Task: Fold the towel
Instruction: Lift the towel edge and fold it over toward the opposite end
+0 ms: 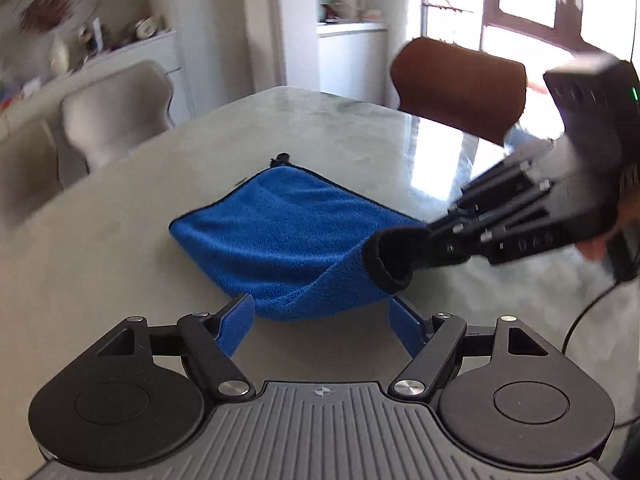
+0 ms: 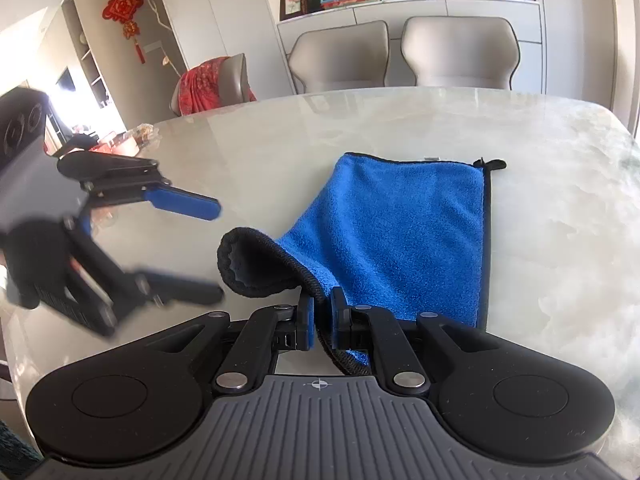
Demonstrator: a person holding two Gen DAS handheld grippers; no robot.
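Observation:
A blue towel [image 1: 280,236] with black trim lies partly folded on the pale marble table [image 1: 120,248]; it also shows in the right wrist view [image 2: 404,236]. My right gripper [image 2: 321,320] is shut on the towel's black-edged near corner and lifts it off the table; in the left wrist view the right gripper [image 1: 404,256] comes in from the right with that corner curled at its tip. My left gripper [image 1: 322,316] is open and empty, its blue fingers either side of the towel's near edge. In the right wrist view the left gripper [image 2: 218,248] is blurred, at the left.
Beige chairs [image 2: 460,52] stand at the table's far side, a brown chair [image 1: 460,88] at another side. A cabinet with shelves of ornaments [image 2: 400,12] lines the wall. A black cable [image 1: 580,320] hangs at the right.

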